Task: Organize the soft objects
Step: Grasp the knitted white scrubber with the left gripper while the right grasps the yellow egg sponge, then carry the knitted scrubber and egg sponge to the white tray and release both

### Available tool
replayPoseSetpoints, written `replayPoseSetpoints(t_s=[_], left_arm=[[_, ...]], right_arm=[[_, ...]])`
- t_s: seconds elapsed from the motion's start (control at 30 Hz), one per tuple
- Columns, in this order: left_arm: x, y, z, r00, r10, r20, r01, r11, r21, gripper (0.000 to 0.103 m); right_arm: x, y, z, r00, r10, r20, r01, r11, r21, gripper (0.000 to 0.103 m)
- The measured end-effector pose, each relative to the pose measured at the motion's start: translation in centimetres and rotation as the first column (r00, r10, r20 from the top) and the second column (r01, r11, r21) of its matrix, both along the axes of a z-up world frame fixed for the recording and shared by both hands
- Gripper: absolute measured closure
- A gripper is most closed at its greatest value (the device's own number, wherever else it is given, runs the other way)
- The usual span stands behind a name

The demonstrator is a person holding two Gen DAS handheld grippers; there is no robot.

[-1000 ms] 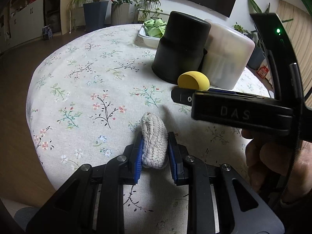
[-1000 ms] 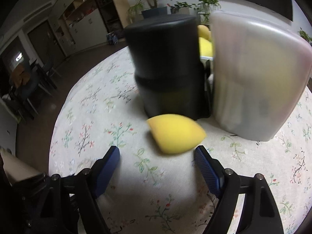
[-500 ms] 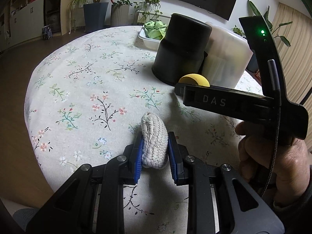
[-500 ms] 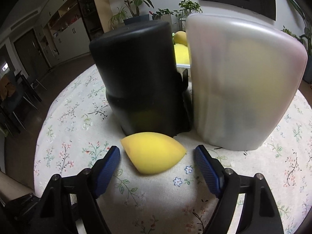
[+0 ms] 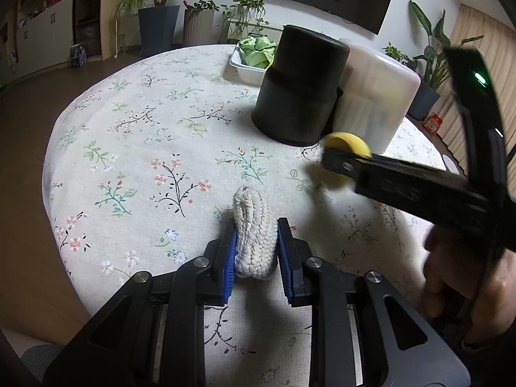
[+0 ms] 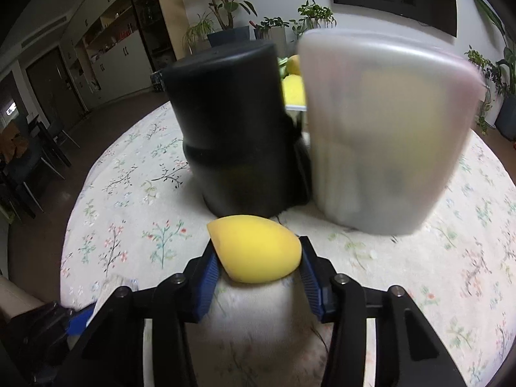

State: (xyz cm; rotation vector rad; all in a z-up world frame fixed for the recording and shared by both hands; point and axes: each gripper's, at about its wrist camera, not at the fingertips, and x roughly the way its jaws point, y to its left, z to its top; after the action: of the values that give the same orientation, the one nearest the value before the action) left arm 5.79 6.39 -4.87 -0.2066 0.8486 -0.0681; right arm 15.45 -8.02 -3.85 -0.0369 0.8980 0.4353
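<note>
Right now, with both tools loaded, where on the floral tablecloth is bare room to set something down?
Most free: the wide cloth left of the black cylindrical container, reaching the near table edge. Crowded: the far right, where that container, the frosted plastic box and the white tray of green fabric cluster, with the right tool just before them.

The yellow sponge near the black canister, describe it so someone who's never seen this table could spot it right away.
On the round table with the floral tablecloth, find the tall black canister beside the frosted white container. Just in front of the canister, the right gripper has just closed on the yellow teardrop-shaped makeup sponge. It is the only smooth bright-yellow thing there; the left gripper holds a grey-white braided rope bundle.
</note>
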Motion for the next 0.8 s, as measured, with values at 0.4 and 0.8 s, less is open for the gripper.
replayPoseSetpoints(t_s=[0.4, 0.8], left_arm=[[1.6, 0.6, 3.1, 1.0, -0.002, 0.029, 0.002, 1.0, 0.013, 0.082], [12.3, 4.6, 10.6, 0.994, -0.047, 0.095, 0.037, 0.994, 0.098, 0.082]], right_arm=[[-3.9, -8.7, 2.7, 0.999, -0.043, 0.0, 0.043, 0.999, 0.007, 0.053], [1.4, -17.2, 9.3, 0.986, -0.129, 0.108, 0.133, 0.99, -0.036, 0.053]])
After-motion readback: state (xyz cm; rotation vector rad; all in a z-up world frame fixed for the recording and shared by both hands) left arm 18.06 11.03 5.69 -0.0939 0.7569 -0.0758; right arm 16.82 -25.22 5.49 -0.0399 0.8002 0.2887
